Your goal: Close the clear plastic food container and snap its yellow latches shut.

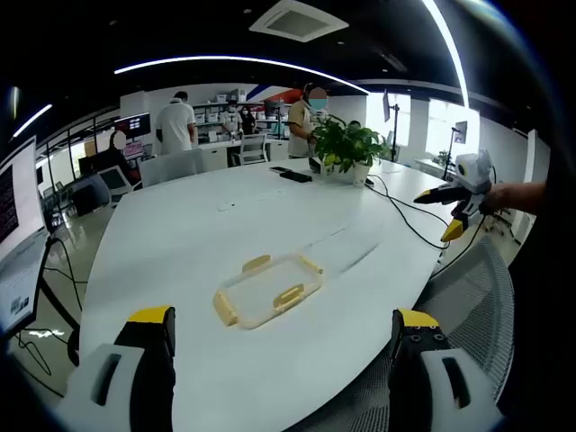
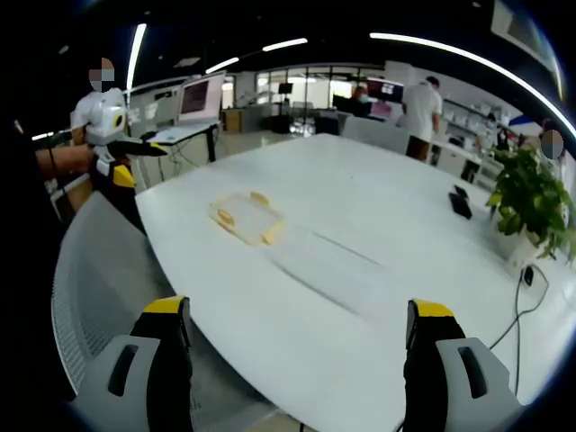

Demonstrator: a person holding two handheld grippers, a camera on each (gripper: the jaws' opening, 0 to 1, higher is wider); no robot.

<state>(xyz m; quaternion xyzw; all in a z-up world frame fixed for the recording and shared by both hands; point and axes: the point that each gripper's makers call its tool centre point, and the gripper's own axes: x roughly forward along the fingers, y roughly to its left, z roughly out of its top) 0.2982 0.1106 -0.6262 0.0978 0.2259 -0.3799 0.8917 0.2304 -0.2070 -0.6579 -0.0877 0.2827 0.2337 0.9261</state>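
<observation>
Left gripper view looks across a wide white table (image 1: 180, 234), the largest thing here, with a potted plant (image 1: 346, 148) far beyond the clear food container (image 1: 267, 290) and a black cable (image 1: 405, 216) trailing from the plant toward the table's edge. The container lies flat on the table, well on the near side of the plant, with its yellow latches (image 1: 289, 296) standing out around the rim; whether the lid already sits on it I cannot tell. The left tongs (image 1: 283, 337) are spread wide and hold nothing, short of the container. In the right gripper view the right tongs (image 2: 297, 328) are likewise wide apart and empty, well away from the container. It looks light, thin and slippery, likely to skate on the smooth top, so I would steady one rim while pressing each latch down at its outer edge.
</observation>
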